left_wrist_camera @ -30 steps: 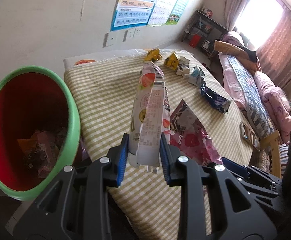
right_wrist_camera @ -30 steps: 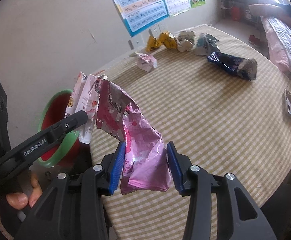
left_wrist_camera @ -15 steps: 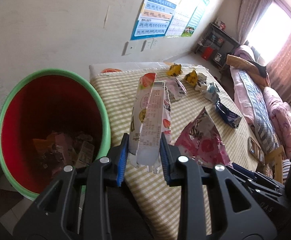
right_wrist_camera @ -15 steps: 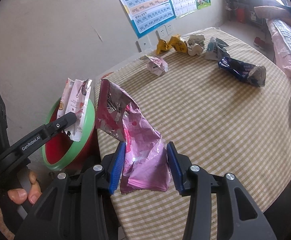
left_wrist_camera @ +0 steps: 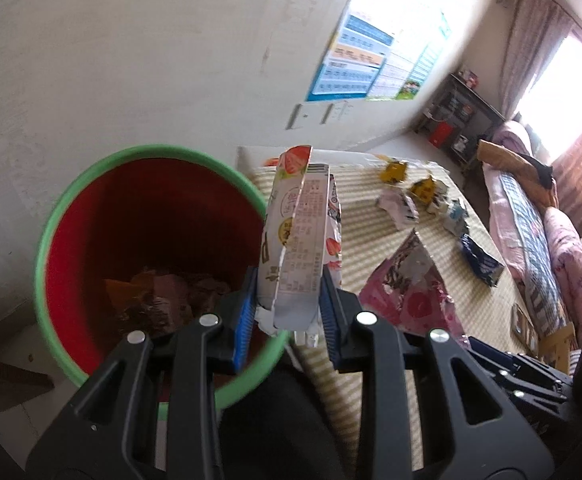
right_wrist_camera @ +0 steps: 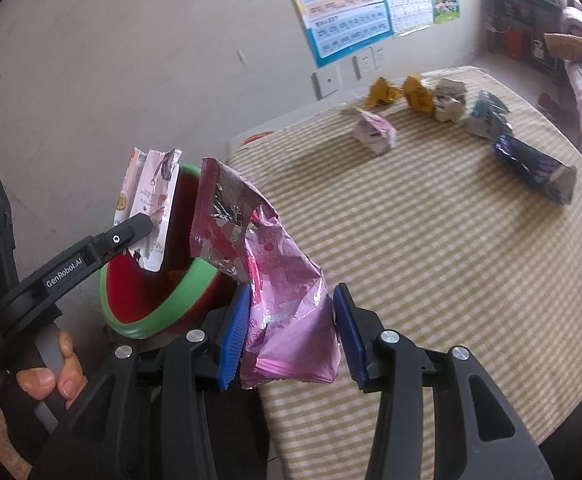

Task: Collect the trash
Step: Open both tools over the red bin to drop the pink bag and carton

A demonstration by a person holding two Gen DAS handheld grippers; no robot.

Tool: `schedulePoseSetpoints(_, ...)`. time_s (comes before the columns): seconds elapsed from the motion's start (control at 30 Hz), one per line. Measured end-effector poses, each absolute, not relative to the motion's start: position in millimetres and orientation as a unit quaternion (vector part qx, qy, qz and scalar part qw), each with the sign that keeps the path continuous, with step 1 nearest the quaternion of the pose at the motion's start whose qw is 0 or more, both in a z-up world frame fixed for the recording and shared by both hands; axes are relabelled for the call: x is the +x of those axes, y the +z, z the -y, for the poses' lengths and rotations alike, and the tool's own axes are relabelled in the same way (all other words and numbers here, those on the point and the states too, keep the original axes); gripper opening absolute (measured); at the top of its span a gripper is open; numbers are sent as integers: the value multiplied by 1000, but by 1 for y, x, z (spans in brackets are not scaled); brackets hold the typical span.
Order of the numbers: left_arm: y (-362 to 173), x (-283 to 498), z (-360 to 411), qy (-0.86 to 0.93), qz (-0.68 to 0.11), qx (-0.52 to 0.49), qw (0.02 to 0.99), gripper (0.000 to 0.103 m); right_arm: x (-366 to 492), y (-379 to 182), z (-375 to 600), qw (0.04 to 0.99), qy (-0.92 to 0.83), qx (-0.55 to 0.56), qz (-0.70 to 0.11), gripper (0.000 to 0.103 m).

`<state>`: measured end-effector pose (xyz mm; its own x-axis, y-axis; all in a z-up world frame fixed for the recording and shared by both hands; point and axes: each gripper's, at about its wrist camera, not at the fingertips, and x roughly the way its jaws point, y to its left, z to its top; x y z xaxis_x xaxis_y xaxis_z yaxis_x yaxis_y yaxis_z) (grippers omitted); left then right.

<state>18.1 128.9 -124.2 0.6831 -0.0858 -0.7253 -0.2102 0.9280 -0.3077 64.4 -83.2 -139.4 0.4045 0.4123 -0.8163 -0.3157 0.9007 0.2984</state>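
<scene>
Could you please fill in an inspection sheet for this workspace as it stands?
Surface: table under a checked cloth.
Job's things: red bin beside the table, trash inside; carton; pink wrapper.
Clutter: six wrappers on the far table, among them a blue wrapper.
Grippers: left gripper shut on the carton near the bin's rim; right gripper shut on the pink wrapper.
Cables: nothing seen.
Surroundings: posters, wall sockets, bed, curtained window.
</scene>
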Motion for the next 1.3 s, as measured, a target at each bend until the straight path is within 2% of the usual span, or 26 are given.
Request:
schedulePoseSetpoints(0.43, -146, -13, -195, 107, -405, -214, 882, 29, 81, -135, 1, 822, 276, 7, -498, 43)
schedulePoseSetpoints(0.8, -152, -18, -211, 124, -405, -224, 878, 30, 93, -135, -41, 812, 300, -7, -501, 44)
schedulePoseSetpoints(0.87, -154, -18, -210, 123, -408, -224, 876, 30, 93, -133, -43, 809, 307, 0, -500, 51)
schedulePoseSetpoints(0.93, -156, -18, -210, 130, -409, -227, 874, 35, 92, -132, -43, 808, 315, 10, -498, 58)
schedulePoseSetpoints(1.0, -156, -18, -211, 138, -407, -228, 873, 52, 92, -130, -41, 806, 324, 20, -495, 61)
schedulePoseSetpoints(1.03, -156, -19, -212, 145, -405, -228, 873, 55, 92, -130, -40, 806, 325, 22, -493, 64)
schedulePoseSetpoints(1.17, -157, -20, -214, 154, -408, -229, 870, 62, 96, -129, -19, 813, 316, 43, -487, 66)
schedulePoseSetpoints(1.3, -158, -18, -213, 157, -412, -227, 868, 63, 111, -134, 27, 829, 269, 61, -486, 66)
